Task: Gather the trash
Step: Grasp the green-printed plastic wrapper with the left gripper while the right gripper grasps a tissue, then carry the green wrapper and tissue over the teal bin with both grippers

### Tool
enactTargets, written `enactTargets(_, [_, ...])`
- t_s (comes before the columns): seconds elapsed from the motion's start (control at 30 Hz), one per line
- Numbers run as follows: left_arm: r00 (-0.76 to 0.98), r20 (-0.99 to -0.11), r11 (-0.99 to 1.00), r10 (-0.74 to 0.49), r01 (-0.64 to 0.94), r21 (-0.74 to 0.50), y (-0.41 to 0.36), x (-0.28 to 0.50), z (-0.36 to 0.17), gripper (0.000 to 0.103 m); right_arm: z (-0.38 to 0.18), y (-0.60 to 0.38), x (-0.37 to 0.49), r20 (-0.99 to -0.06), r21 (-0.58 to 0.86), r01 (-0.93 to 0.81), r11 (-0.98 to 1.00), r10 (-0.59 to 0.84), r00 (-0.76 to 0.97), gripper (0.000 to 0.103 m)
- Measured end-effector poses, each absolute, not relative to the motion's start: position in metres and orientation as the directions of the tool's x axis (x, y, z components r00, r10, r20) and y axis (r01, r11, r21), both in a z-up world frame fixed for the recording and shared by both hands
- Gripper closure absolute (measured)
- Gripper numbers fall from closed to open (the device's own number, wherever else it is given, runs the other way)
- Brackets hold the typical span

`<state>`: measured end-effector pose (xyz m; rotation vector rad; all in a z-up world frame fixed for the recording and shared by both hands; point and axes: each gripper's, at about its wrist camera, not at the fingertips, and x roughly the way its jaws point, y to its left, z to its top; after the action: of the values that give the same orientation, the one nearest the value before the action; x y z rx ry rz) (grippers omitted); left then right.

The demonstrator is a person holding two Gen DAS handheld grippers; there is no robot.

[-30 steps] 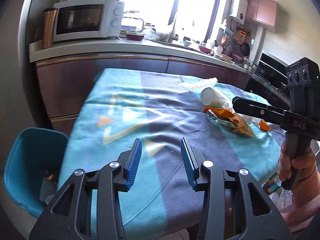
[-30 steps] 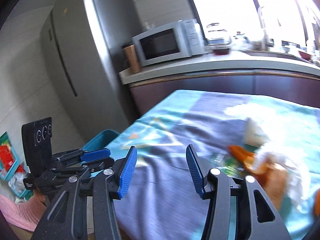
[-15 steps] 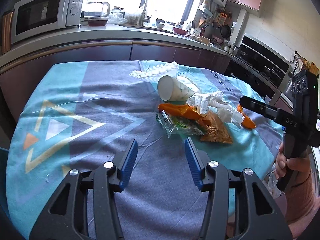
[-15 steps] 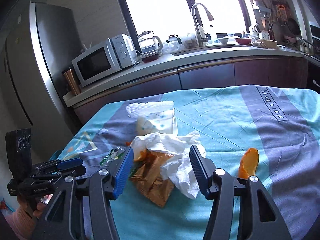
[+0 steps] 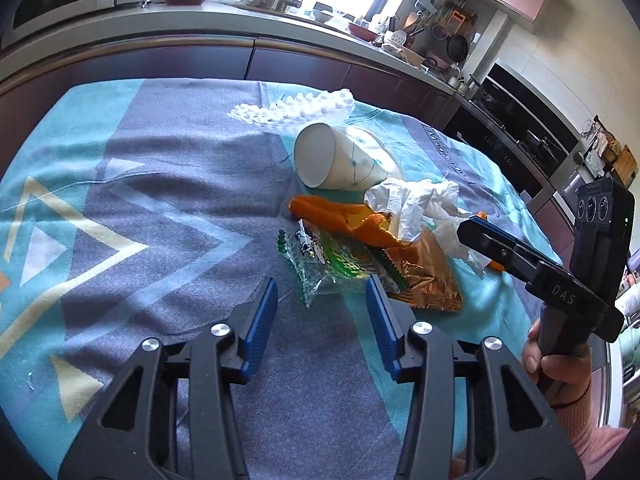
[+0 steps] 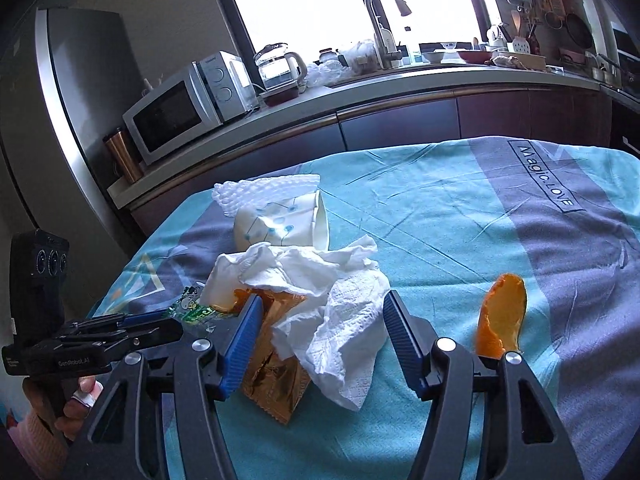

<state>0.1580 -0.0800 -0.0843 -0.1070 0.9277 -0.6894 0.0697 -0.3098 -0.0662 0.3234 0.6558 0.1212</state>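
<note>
Two gripper pairs [image 5: 322, 312] [image 6: 320, 326] open, one cup [image 5: 340, 164]

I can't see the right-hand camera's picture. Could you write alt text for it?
An open right claw hovers around a crumpled white tissue lying on a gold wrapper, on a teal-and-grey tablecloth. A tipped paper cup lies behind, an orange peel to the right, the left claw at left.

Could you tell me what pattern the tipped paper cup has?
White paper cup, blue dots joined by lines; right wrist view.

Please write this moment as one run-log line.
left claw: open, at green wrapper | right claw: open, around tissue | nothing held
</note>
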Motion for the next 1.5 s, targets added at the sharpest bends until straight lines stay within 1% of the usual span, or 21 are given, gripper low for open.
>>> enactTargets(0.07, [0.382,-0.702,0.776,-0.601,0.489,-0.398,-0.081,0.163,-0.089,0.075,-0.069,-0.313,0.070,-0.580,0.344,-0.007,0.939,0.218,0.785,0.054])
enactTargets(0.1, [0.379,-0.700,0.774,-0.605,0.487,-0.405,-0.081,0.164,-0.090,0.078,-0.069,-0.313,0.070,-0.581,0.346,-0.007,0.938,0.220,0.783,0.057])
enactTargets(0.13, [0.379,-0.699,0.773,-0.607,0.488,-0.406,-0.081,0.164,-0.091,0.081,-0.070,-0.314,0.070,-0.580,0.349,-0.007,0.937,0.222,0.783,0.062])
enactTargets(0.17, [0.381,-0.698,0.773,-0.606,0.489,-0.403,-0.082,0.164,-0.091,0.082,-0.070,-0.315,0.070,-0.581,0.350,-0.008,0.937,0.224,0.783,0.068])
enactTargets(0.2, [0.384,-0.697,0.773,-0.606,0.492,-0.401,-0.083,0.163,-0.090,0.084,-0.070,-0.316,0.070,-0.582,0.351,-0.008,0.936,0.225,0.782,0.071])
enactTargets(0.23, [0.387,-0.694,0.772,-0.607,0.495,-0.399,-0.083,0.162,-0.090,0.085,-0.069,-0.316,0.069,-0.580,0.353,-0.008,0.936,0.226,0.782,0.075])
enactTargets(0.27, [0.391,-0.693,0.773,-0.606,0.497,-0.396,-0.084,0.160,-0.089,0.086,-0.069,-0.317,0.068,-0.577,0.352,-0.008,0.936,0.224,0.785,0.082])
enactTargets(0.37, [0.405,-0.686,0.774,-0.604,0.501,-0.386,-0.083,0.156,-0.085,0.088,-0.065,-0.320,0.064,-0.562,0.361,-0.010,0.933,0.226,0.796,0.088])
enactTargets(0.57, [0.441,-0.671,0.782,-0.596,0.509,-0.360,-0.077,0.144,-0.076,0.089,-0.048,-0.328,0.052,-0.510,0.384,-0.016,0.923,0.226,0.830,0.091])
enactTargets(1.0, [0.523,-0.630,0.798,-0.574,0.529,-0.289,-0.033,0.104,-0.051,0.091,-0.018,-0.327,0.032,-0.440,0.389,-0.042,0.920,0.226,0.869,0.091])
enactTargets(1.2, [0.567,-0.605,0.811,-0.559,0.524,-0.259,-0.011,0.090,-0.042,0.092,-0.006,-0.304,0.028,-0.411,0.383,-0.128,0.915,0.292,0.864,0.091])
enactTargets(1.5, [0.637,-0.591,0.860,-0.495,0.456,-0.229,0.035,0.073,-0.035,0.092,-0.002,-0.236,0.044,-0.405,0.377,-0.307,0.874,0.454,0.794,0.091])
